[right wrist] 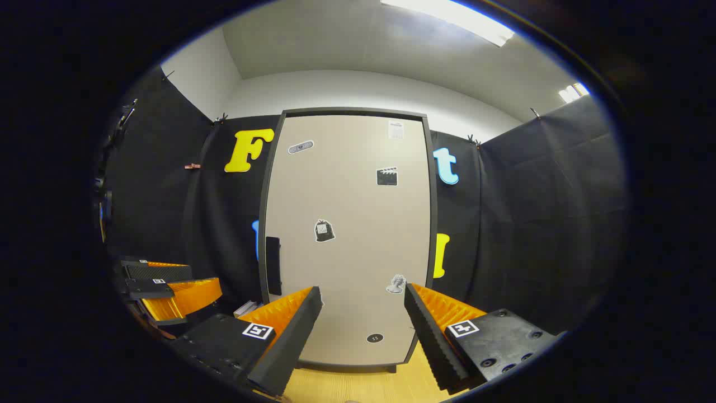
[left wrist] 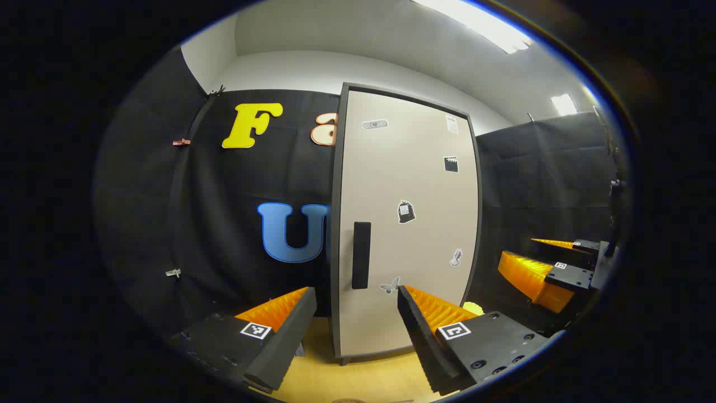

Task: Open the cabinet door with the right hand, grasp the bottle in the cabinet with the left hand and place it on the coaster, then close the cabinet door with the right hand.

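Cabinet door [right wrist: 347,235] stood shut, ahead of right claw [right wrist: 362,330], apart. Handle [right wrist: 272,265], dark vertical bar at door's left edge, lay up-left of that claw. Right claw wide open, empty. Left claw [left wrist: 356,330] also wide open, empty, facing door, handle [left wrist: 361,254] just above gap. Bottle presumably behind door.

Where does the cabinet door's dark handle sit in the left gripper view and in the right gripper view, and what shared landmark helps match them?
Left gripper view: the handle is a dark vertical bar just left of centre, low on the closed cabinet door, near its left edge.
Right gripper view: the handle lies left of centre, on the door's left edge.
Shared landmark: the clapperboard sticker high on the door's right side.
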Action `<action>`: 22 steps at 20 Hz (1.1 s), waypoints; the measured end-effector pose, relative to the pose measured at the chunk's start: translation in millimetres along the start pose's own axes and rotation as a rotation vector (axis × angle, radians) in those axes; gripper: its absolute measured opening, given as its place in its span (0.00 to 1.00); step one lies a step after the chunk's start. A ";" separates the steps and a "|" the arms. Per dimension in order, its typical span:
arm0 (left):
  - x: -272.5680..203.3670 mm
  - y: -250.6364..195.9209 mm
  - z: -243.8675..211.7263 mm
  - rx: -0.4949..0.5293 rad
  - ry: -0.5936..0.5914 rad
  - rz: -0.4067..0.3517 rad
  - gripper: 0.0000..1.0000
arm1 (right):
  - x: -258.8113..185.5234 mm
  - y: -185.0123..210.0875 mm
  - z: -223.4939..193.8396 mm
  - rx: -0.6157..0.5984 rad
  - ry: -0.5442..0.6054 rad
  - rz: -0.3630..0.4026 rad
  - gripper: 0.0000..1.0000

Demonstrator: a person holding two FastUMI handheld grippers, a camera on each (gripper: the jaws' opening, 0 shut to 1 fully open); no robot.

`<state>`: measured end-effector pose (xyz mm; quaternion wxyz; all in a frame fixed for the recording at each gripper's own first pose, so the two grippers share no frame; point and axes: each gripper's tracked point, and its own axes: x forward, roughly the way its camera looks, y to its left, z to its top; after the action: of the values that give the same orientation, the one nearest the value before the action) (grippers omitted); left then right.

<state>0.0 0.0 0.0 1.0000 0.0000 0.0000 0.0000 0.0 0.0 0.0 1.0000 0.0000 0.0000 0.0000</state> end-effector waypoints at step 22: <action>-2.8 28.2 -4.0 0.015 -0.019 -0.046 0.93 | 5.1 35.2 -16.9 0.003 0.060 -0.024 0.97</action>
<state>-2.8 28.2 -4.0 0.9997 0.0075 -0.0096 -0.0231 5.1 35.2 -16.9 0.9995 0.0017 0.0300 -0.0121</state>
